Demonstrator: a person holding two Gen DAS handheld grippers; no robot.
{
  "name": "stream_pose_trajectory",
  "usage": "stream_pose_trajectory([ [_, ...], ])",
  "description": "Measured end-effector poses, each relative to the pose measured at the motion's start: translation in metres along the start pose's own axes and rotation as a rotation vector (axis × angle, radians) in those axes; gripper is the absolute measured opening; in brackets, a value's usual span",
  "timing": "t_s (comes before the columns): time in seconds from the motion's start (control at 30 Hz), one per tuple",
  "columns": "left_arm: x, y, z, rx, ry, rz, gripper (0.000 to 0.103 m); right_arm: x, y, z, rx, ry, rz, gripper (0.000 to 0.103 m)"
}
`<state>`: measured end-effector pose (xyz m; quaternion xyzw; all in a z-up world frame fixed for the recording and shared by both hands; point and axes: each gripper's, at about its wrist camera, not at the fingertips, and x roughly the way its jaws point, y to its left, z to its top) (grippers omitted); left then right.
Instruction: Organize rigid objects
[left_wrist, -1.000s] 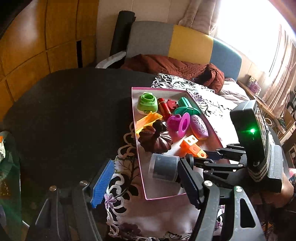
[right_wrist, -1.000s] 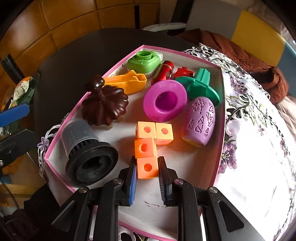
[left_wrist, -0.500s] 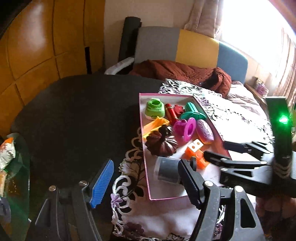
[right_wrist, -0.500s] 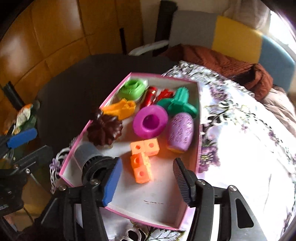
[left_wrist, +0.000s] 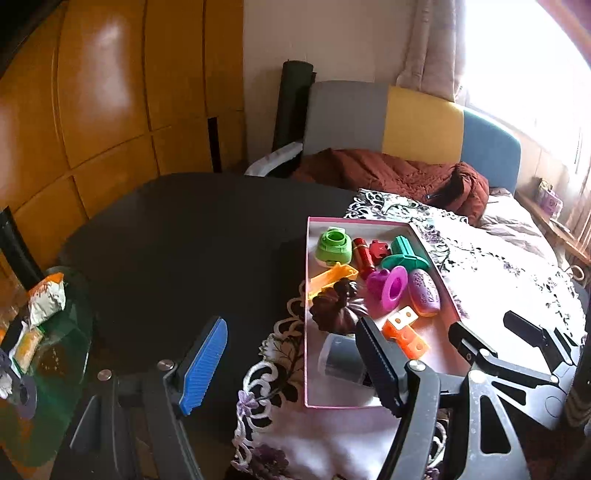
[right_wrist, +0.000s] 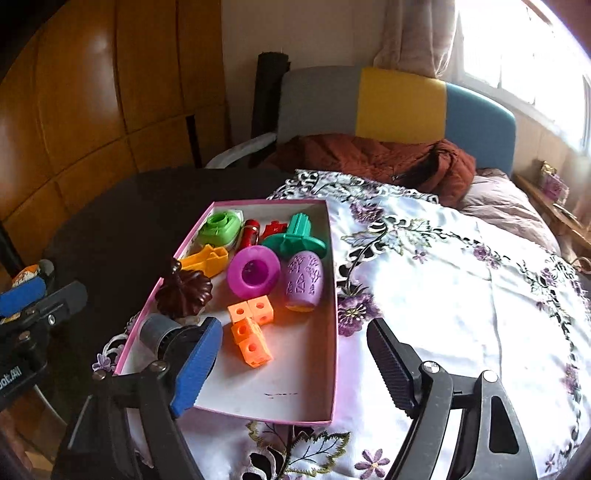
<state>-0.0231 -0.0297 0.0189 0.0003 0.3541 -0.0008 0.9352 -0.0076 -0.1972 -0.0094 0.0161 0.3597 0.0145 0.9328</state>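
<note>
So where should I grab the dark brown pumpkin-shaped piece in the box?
Take the brown pumpkin piece by its knobbed stem, coming from above. It sits upright, the stem sticks up clear, and the ribbed body looks wide and crowded by the yellow piece and box wall.

We look down along our left hand-held gripper (left_wrist: 291, 354), its blue-padded finger and black finger spread wide with nothing between them, over a dark round tabletop (left_wrist: 177, 236) partly covered by a white flowered cloth (left_wrist: 498, 273). On the cloth lies a shallow pink-edged box (left_wrist: 369, 400) holding a green cap (left_wrist: 333, 245), a red piece (left_wrist: 364, 254), a teal stamp (left_wrist: 403, 254), a yellow scoop (left_wrist: 332, 277), a magenta funnel (left_wrist: 391, 287), a purple patterned oval (left_wrist: 424, 291), a dark brown pumpkin shape (left_wrist: 338, 306), orange cubes (left_wrist: 404, 332) and a grey cylinder (left_wrist: 341, 356). At lower right we see our right hand-held gripper (left_wrist: 513, 332), black, its fingers apart just beside the box, and beyond the tabletop stands a grey, yellow and blue sofa (left_wrist: 406, 118) with a rust-brown blanket (left_wrist: 391, 173).
</note>
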Motion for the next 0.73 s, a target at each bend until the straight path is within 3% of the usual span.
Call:
stream_pose_trajectory([
  [0.37, -0.009, -0.003, -0.001, -0.001, -0.029, 0.025, 0.073, -0.011, 0.003, 0.001, 0.004, -0.034, 0.011, 0.083],
  [0.6, -0.014, 0.001, -0.001, 0.001, -0.084, 0.027, 0.059, -0.007, 0.004, 0.000, 0.005, -0.020, 0.014, 0.083],
  [0.73, -0.013, 0.000, 0.000, 0.012, -0.084, 0.026, 0.058, -0.005, 0.005, 0.000, 0.005, -0.015, 0.015, 0.083],
])
